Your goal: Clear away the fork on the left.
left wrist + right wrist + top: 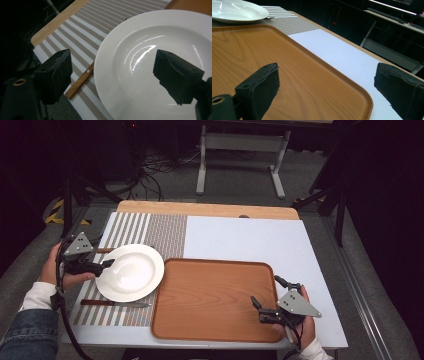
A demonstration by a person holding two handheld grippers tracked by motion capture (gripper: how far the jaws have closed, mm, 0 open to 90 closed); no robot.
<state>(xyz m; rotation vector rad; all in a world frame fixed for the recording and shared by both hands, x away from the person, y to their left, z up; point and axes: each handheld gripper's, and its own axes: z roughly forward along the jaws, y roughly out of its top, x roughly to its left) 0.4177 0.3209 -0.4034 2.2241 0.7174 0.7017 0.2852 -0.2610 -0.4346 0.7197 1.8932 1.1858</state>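
Crockery comes first: the round white ceramic plate (130, 272) lies flat on the grey-and-white striped woven placemat (150, 231), its right rim just beside the left edge of the rectangular brown wooden tray (214, 298). The left gripper (107, 264) sits at the plate's left rim with its jaws spread, one over the plate's well and one outside the rim, pads not pressing; that stance suits pinching the rim to lift the plate, probably toward the tray. Above the plate's left rim, a wooden-handled utensil (80, 83) pokes out from under it, so lifting could drag it. Below the plate, a wooden-handled table knife (114, 304) lies along the placemat, clear of the rim. Right of the plate, the tray is bare. The right gripper (265, 299) hovers at the tray's near right corner, jaws wide and holding nothing, straddling the tray's rim. The white-topped desk (260, 237) stretches beyond the tray.
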